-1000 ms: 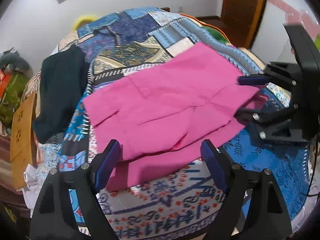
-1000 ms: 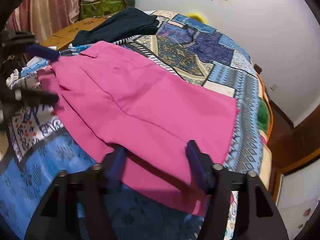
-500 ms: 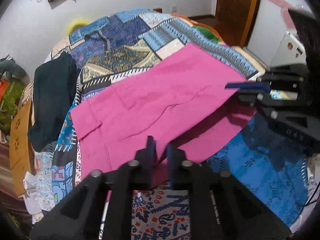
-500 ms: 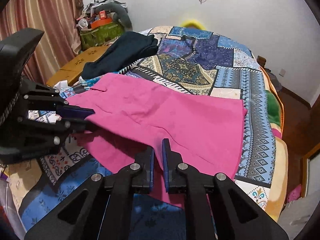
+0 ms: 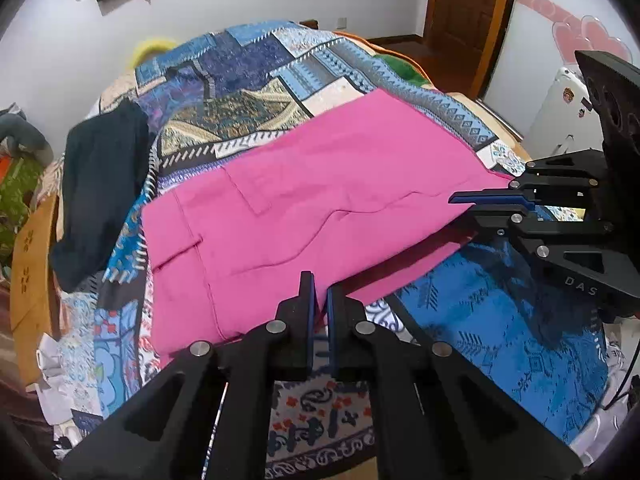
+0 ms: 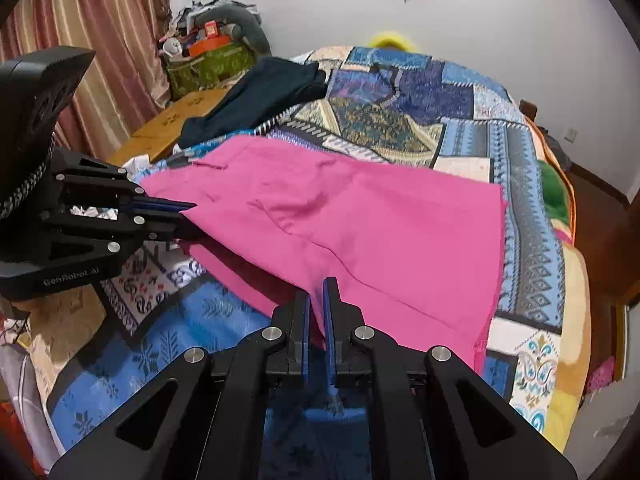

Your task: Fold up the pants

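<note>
Pink pants (image 5: 312,200) lie folded lengthwise on a patchwork bedspread (image 5: 240,76); they also show in the right wrist view (image 6: 360,220). My left gripper (image 5: 319,288) is shut on the near edge of the upper layer by the waist end and holds it lifted off the lower layer. My right gripper (image 6: 316,296) is shut on the same near edge by the leg end, also lifted. Each gripper shows in the other's view: the right one (image 5: 480,204) at the right, the left one (image 6: 176,216) at the left.
A dark garment (image 5: 100,188) lies on the bed's left side, also in the right wrist view (image 6: 260,92). A wooden cabinet (image 6: 172,120) and a cluttered green bag (image 6: 208,68) stand beyond it. A wooden door (image 5: 468,12) is at the far right.
Both grippers went from open around the pants' near edge to shut on it. They have lifted the upper layer, which now hangs above the lower layer.
</note>
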`<action>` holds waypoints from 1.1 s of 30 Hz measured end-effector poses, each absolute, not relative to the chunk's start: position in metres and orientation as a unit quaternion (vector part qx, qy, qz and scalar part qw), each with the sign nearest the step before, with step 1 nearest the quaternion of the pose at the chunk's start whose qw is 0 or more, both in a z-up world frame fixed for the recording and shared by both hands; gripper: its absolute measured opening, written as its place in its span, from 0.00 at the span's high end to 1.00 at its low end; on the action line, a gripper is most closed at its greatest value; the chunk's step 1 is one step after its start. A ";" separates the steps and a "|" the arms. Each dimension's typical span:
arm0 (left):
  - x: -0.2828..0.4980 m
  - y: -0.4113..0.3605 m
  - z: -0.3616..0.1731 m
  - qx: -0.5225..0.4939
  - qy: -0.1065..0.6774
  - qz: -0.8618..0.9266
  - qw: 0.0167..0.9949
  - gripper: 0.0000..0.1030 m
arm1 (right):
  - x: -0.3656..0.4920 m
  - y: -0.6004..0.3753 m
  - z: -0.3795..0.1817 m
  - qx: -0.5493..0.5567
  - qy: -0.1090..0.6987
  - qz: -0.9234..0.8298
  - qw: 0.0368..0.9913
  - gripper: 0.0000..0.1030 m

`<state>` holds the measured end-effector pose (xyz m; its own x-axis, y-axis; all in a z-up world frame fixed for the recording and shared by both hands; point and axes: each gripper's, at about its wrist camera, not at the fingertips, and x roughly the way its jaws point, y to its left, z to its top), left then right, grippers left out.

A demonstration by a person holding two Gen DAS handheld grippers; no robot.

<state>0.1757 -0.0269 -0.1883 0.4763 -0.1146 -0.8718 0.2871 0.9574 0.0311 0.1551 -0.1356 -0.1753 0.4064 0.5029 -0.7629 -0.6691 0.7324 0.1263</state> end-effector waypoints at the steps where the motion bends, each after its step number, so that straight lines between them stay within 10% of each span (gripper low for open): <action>1: 0.175 -0.026 -0.188 0.083 0.500 -0.118 0.854 0.95 | 0.154 -0.136 -0.176 -0.099 0.418 0.351 0.832 0.94; 18: 0.162 0.001 -0.156 0.004 0.500 -0.123 0.857 0.93 | 0.142 -0.144 -0.153 -0.054 0.431 0.366 0.823 0.88; 33: 0.227 0.028 -0.175 -0.056 0.531 -0.089 0.841 0.65 | 0.183 -0.099 -0.174 -0.001 0.475 0.363 0.802 0.66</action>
<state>0.2271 0.0278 -0.1750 0.4208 -0.2088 -0.8828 0.0891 0.9780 -0.1889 0.1828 -0.0987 -0.1740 0.2855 0.5811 -0.7621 -0.5820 0.7369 0.3438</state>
